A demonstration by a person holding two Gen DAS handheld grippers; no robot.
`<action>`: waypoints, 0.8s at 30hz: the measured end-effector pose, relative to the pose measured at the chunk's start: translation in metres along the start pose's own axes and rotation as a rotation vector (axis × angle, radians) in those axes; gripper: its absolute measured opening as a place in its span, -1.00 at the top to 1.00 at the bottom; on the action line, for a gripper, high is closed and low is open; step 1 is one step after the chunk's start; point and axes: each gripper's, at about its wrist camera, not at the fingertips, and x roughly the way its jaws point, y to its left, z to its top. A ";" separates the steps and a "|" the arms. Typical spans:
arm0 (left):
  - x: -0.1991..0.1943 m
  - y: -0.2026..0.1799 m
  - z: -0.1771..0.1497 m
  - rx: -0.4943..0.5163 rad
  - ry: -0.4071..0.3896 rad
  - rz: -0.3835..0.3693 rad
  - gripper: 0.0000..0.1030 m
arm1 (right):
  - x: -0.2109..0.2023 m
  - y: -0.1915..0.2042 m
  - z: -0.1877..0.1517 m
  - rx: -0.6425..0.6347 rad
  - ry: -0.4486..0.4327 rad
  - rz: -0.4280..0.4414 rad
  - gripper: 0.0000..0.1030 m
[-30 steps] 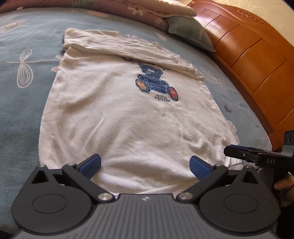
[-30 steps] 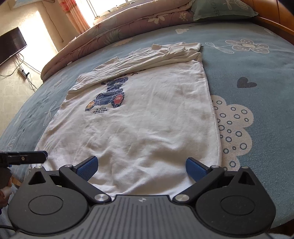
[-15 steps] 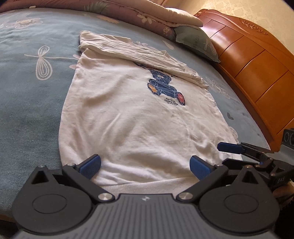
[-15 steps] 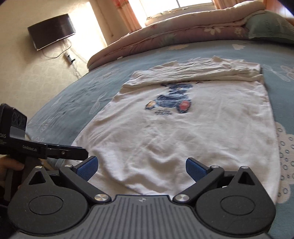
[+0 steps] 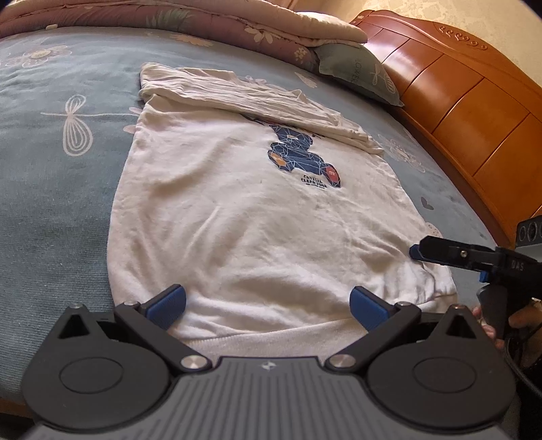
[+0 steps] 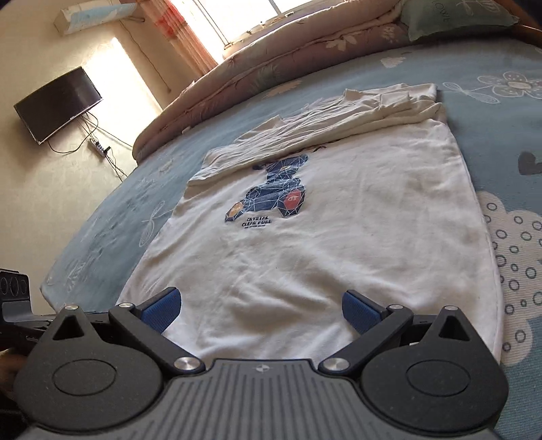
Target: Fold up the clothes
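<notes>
Your white T-shirt [image 5: 244, 216] lies flat, print side up, on the blue bedsheet [image 5: 50, 203], its top part with the sleeves already folded over into a band [image 5: 237, 94] at the far end. Its long axis runs from 6 o'clock at your claws toward 12 o'clock, leaning a little to 11 in the left wrist view, so the hem [image 5: 271, 335] points at you and the folded band points at the rolled quilt [image 5: 203, 20] and pillow [image 5: 355, 72]. Your left claw [image 5: 267, 306] is spread wide over the near hem and holds nothing; your right claw [image 6: 259, 309] is just as wide and also empty, seen from the left at 3 o'clock near the shirt's right hem corner [image 5: 437, 287]. Whether either claw's pads actually touch the cloth is hard to say from these angles. To do this step well, take the two hem corners rather than the middle, pinch through both layers of fabric, then lift together at the same height and carry the hem toward 12 o'clock so the side edges stay lined up. Keep the cloth lightly taut between the claws, because the soft knit will likely sag and crease. Farther out, the wooden headboard [image 5: 457, 101] stands at 2 o'clock and a wall television [image 6: 57, 103] hangs at 10 o'clock.
</notes>
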 end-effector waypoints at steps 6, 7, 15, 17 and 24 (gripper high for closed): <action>0.000 0.000 -0.002 0.008 -0.007 -0.001 -0.99 | -0.008 0.005 -0.011 -0.086 0.000 -0.061 -1.00; 0.000 0.001 -0.002 0.002 -0.008 -0.005 -0.99 | -0.010 0.000 -0.011 -0.074 -0.003 -0.089 -1.00; 0.002 -0.006 -0.002 0.041 0.002 0.030 -0.99 | -0.023 -0.027 -0.018 0.019 -0.032 -0.170 -1.00; 0.003 -0.007 -0.004 0.054 -0.002 0.035 -0.99 | -0.021 -0.024 -0.019 0.002 -0.029 -0.181 -1.00; 0.007 -0.022 -0.004 0.174 0.032 0.093 -0.99 | -0.016 -0.014 -0.021 -0.058 -0.014 -0.234 -1.00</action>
